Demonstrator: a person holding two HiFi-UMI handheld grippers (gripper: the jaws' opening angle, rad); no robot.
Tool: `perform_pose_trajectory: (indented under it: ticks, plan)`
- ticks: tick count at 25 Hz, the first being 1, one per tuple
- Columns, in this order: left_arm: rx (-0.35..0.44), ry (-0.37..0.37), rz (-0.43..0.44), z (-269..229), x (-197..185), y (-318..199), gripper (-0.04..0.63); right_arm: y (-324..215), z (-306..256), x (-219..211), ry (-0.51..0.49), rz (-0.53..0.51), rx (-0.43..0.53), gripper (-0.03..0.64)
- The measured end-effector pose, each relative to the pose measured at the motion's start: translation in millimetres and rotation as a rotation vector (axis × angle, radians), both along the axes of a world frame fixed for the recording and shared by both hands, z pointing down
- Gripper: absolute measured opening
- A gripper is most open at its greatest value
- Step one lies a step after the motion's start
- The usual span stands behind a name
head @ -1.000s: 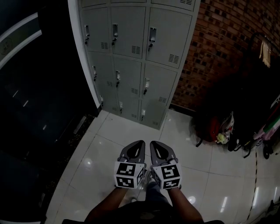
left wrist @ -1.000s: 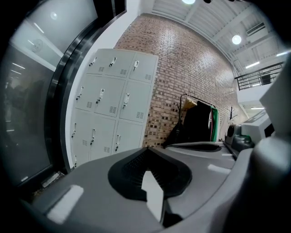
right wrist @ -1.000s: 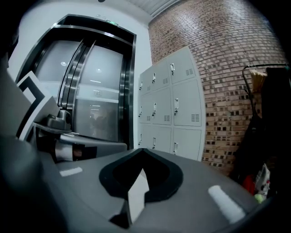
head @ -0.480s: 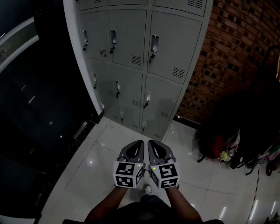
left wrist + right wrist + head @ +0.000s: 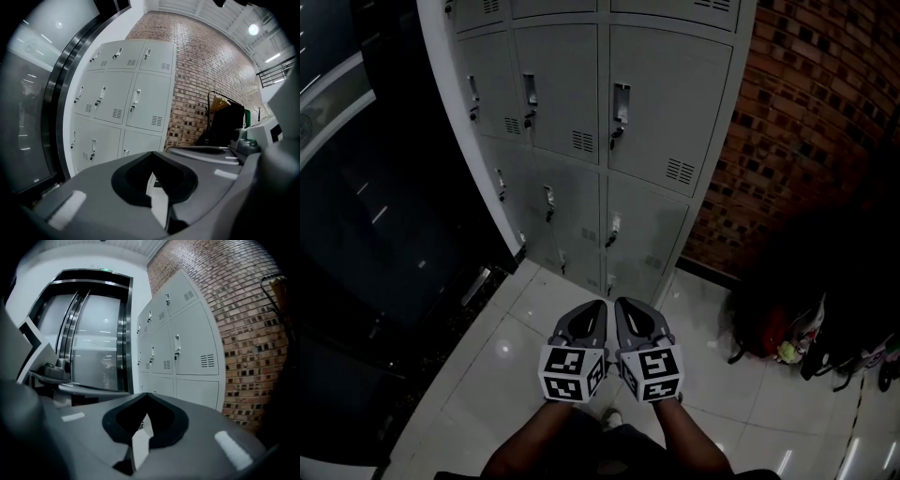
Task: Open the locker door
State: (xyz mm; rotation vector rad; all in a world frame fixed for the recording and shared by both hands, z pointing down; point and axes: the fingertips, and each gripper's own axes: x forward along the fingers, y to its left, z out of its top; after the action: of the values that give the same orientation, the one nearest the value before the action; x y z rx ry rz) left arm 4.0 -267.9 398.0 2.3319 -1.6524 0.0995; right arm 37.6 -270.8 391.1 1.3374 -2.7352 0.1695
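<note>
A bank of grey lockers (image 5: pixel 609 122) stands ahead, every door closed, each with a small latch handle (image 5: pixel 621 101). The lockers show in the left gripper view (image 5: pixel 126 98) and the right gripper view (image 5: pixel 183 343) too, still some way off. My left gripper (image 5: pixel 598 307) and right gripper (image 5: pixel 622 305) are held side by side over the white tile floor, short of the lockers and touching nothing. Seen from its own camera, the left gripper (image 5: pixel 152 153) has its jaws meeting at the tips, shut and empty. The right gripper (image 5: pixel 146 394) is shut and empty as well.
A red brick wall (image 5: pixel 806 141) adjoins the lockers on the right. Dark bags (image 5: pixel 778 328) lie on the floor below it, beside a garment rack (image 5: pixel 225 122). Dark glass sliding doors (image 5: pixel 375 216) fill the left. Glossy tiles (image 5: pixel 487 375) lie underfoot.
Both grippers and the head have moved together toward the lockers, which now look larger and closer. The bags have slid toward the right edge. Both pairs of jaws stay shut.
</note>
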Motion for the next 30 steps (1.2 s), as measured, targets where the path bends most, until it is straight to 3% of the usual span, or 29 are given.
perform_pose_trajectory:
  ticks: [7, 20, 30]
  plan:
    - [0.01, -0.013, -0.01, 6.5, -1.9, -36.5, 0.005, -38.7, 7.3, -5.2, -0.01, -0.005, 0.015, 0.003]
    - [0.014, 0.012, 0.01, 33.2, -41.9, -119.2, 0.005, -132.1, 45.1, -32.1, 0.005, 0.051, 0.032, 0.003]
    - [0.038, 0.018, 0.044, 57.1, -69.8, -184.9, 0.005, -191.7, 95.1, -59.6, 0.022, 0.081, -0.009, 0.055]
